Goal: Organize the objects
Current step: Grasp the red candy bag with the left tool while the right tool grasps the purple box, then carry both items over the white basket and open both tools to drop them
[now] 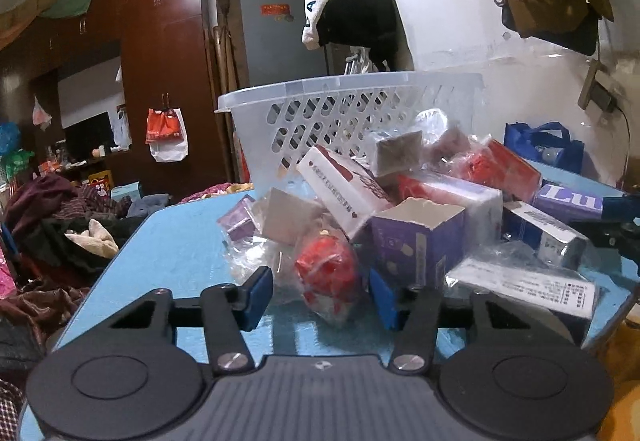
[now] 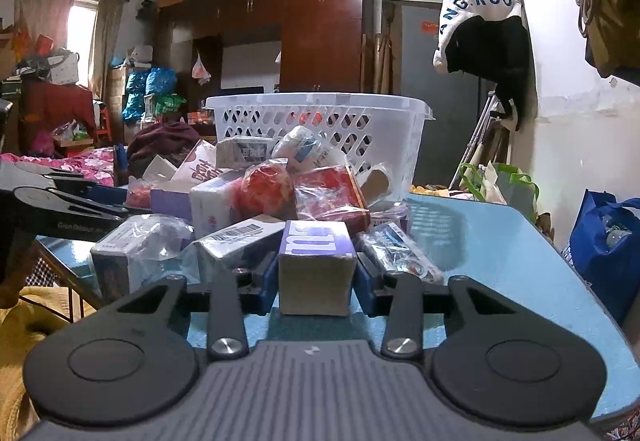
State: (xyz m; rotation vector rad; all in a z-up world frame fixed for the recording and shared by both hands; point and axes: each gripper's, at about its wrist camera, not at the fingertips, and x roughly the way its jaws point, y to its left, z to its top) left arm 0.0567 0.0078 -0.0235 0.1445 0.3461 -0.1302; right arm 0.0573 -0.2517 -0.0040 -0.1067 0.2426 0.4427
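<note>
- A blue surface [image 2: 500,241] carries the whole job: a heap of small packaged goods in the middle, with open space along the near edge where both tools work.
- A white perforated basket [image 2: 320,121] stands at the far side of the surface, just behind the heap and touching its back items; it is the likely destination for everything being sorted.
- The heap [image 1: 400,201] mixes cartons and plastic-wrapped items lying at all angles, some leaning on one another, so pieces at the near edge are the easiest to lift without toppling the rest.
- The right gripper [image 2: 317,277] has its blue fingers [image 2: 267,281] drawn in against both sides of a purple-topped box [image 2: 316,265] at the front of the heap; the box sits upright on the surface, squarely between them, apparently gripped for lifting.
- The left gripper [image 1: 320,293] is about half open, its fingers [image 1: 258,293] flanking a red item in clear wrap [image 1: 328,273] that lies on the surface at the heap's near edge; the pads do not appear to press on it yet, though the loose wrap makes contact hard to judge.
- An open-topped purple carton [image 1: 416,241] stands just beside that red item, crowding the left gripper's right-hand finger.
</note>
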